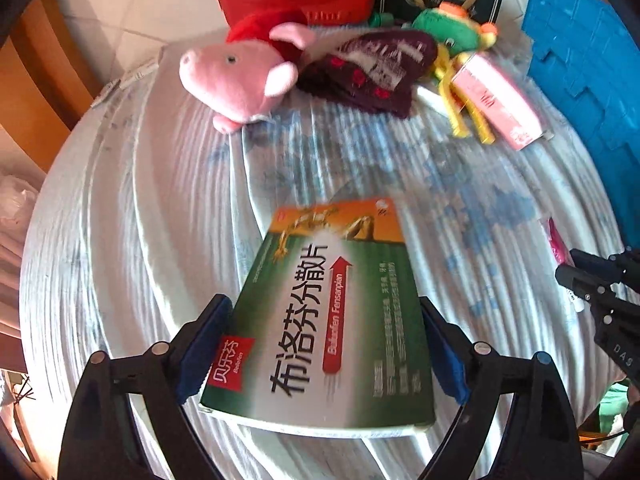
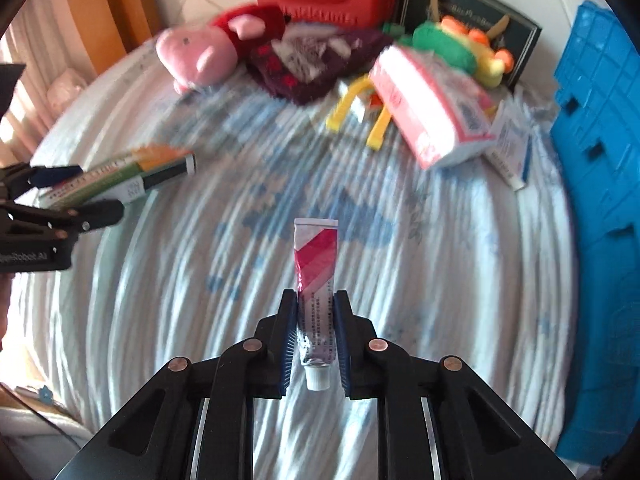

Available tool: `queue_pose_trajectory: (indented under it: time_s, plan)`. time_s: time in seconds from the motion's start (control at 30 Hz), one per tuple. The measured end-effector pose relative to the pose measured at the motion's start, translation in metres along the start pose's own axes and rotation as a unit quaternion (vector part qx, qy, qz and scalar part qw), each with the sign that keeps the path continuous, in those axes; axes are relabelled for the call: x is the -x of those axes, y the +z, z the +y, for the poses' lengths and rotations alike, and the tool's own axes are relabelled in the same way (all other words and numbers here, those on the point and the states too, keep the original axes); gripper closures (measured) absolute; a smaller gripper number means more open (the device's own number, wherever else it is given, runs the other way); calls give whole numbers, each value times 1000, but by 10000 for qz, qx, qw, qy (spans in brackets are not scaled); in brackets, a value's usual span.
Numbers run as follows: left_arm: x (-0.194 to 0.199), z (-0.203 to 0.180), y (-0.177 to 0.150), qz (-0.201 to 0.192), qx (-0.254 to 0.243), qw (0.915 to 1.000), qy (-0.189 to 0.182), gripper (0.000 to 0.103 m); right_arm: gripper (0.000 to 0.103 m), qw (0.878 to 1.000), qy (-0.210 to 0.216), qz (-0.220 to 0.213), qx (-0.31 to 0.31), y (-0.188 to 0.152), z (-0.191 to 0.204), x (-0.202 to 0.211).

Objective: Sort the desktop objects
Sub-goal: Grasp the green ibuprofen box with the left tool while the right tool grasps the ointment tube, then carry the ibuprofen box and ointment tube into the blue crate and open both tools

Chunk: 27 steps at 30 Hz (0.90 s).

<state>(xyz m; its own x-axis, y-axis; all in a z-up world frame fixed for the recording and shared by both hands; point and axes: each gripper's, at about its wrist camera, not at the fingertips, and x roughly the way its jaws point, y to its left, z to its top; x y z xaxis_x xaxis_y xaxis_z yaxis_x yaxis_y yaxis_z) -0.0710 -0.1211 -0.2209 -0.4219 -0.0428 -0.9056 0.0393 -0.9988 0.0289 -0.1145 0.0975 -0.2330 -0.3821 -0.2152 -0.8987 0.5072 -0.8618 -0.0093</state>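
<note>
Two grippers are loaded: your left gripper [image 1: 324, 344] has its jaws set wide, clamped on the flat sides of the green medicine box [image 1: 320, 320] above the white-and-blue counter [image 1: 120, 220]. Your right gripper [image 2: 316, 320] has narrow jaws pinching the pink-striped tube [image 2: 316, 280], cap toward the camera.
</note>
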Motion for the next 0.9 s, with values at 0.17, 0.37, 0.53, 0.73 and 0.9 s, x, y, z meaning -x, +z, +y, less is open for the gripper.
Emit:
queue_pose_trajectory:
  time_s: [0.17,0.37,0.53,0.73,0.9]
  plan:
    - [27,-28,15,-193,-24,9997,-160,59,85,9979,-120,-639,-74,6,-12,49]
    - [12,-40,-2,47,-71,9999,145,43,85,9979,-191,-527,-324,-9,-36,52]
    - [-3,-26,-5,68,9,9997,218,26,85,9976,-280,45,-635,-38,-57,24]
    - [-42,-36,-3,491,65,9986,190,15,85,9961,-26,405,-777,-51,-66,-5]
    - [-64,-35,-5,814,393,9957,195,6,83,9932,222,604,-970,-56,-70,-18]
